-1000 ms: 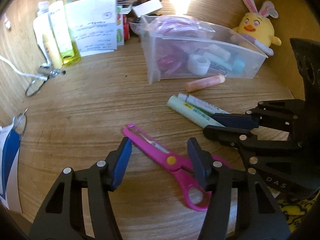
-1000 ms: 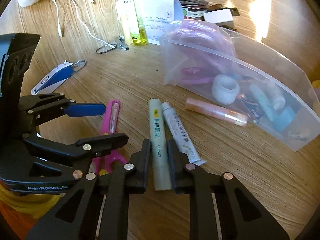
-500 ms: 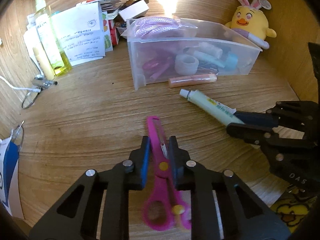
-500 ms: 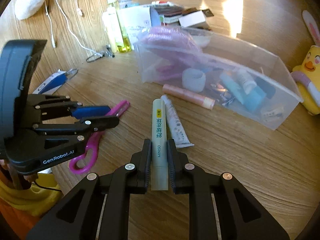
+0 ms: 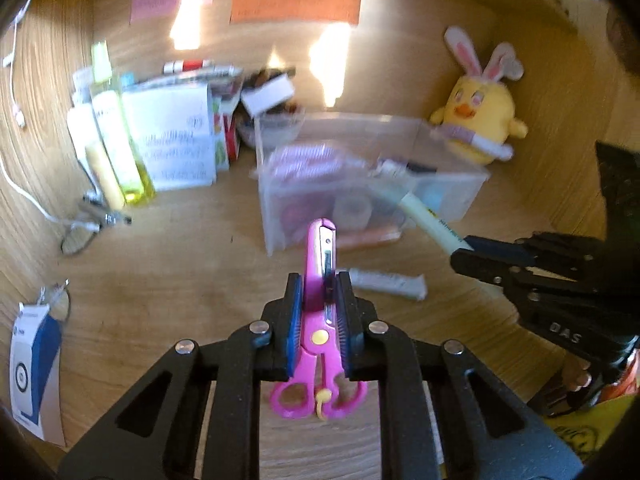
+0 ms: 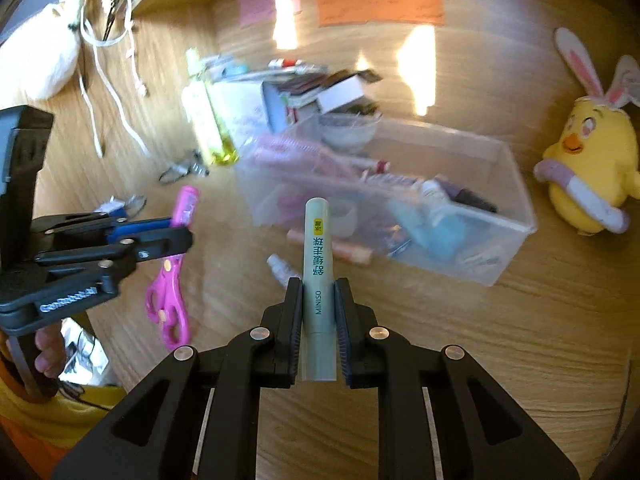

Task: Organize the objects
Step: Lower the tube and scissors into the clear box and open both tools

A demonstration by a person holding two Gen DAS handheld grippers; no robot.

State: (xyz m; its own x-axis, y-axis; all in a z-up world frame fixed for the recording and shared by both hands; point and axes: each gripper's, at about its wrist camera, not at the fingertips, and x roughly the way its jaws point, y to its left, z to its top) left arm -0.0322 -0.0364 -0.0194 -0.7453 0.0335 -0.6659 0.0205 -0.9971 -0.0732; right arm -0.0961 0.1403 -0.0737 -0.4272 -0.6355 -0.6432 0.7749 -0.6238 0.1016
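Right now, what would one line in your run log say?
left claw: holds scissors | right claw: holds tube | both lifted off desk | bin: ahead, open

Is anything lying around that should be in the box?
Yes. Two tubes lie loose on the desk beside the clear box: a peach one against its front wall and a white one nearer. They look left out.

Pink scissors point(image 5: 316, 300), pale green tube point(image 6: 318, 280) with dark green lettering, yellow plush chick point(image 5: 478, 120) with pink-lined ears.
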